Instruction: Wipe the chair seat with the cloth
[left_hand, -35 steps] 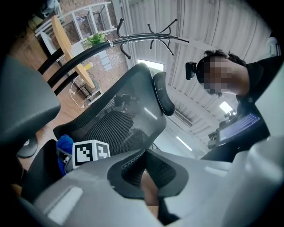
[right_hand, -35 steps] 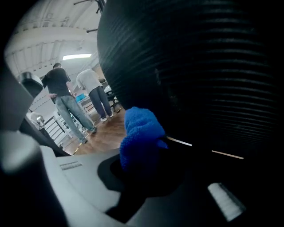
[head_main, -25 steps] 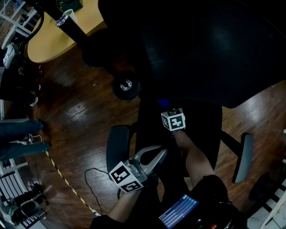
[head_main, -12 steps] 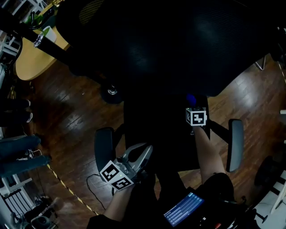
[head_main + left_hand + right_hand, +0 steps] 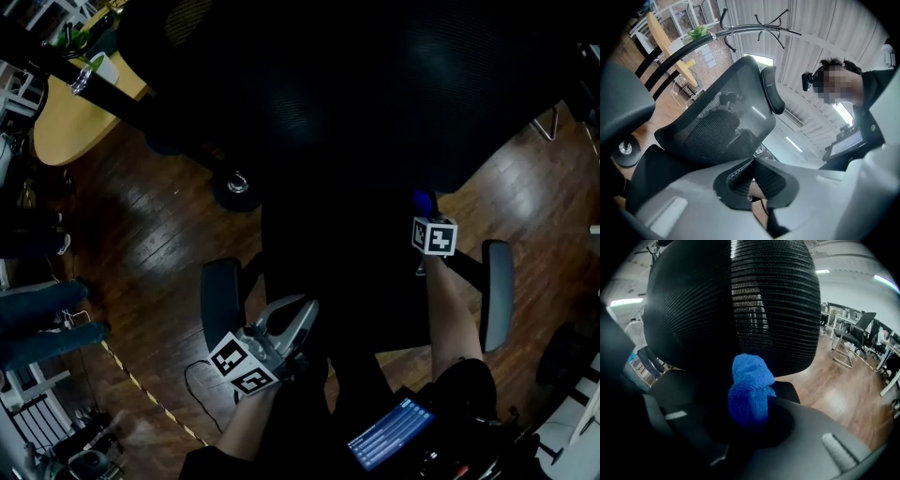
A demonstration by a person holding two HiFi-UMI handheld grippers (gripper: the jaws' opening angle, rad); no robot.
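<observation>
The black office chair fills the head view, its dark seat (image 5: 347, 281) below the mesh backrest (image 5: 356, 94). My right gripper (image 5: 427, 217) is over the seat's back right corner, shut on a blue cloth (image 5: 424, 202). In the right gripper view the bunched cloth (image 5: 749, 390) sticks up from the right gripper (image 5: 749, 420), in front of the backrest (image 5: 731, 301). My left gripper (image 5: 298, 314) hovers by the seat's front left, near the left armrest (image 5: 221, 302). In the left gripper view the left gripper (image 5: 751, 164) has its pads meeting, with nothing between them; the backrest (image 5: 722, 126) rises beyond.
The right armrest (image 5: 497, 292) flanks the seat. A round wooden table (image 5: 66, 122) stands at the far left, and a chair caster (image 5: 236, 187) rests on the dark wood floor. A striped tape line (image 5: 150, 398) and a cable cross the floor. Other office chairs (image 5: 853, 338) stand at the right.
My right gripper has carried the blue cloth to the right and back across the seat, toward the right armrest. The left gripper has stayed by the front left.
</observation>
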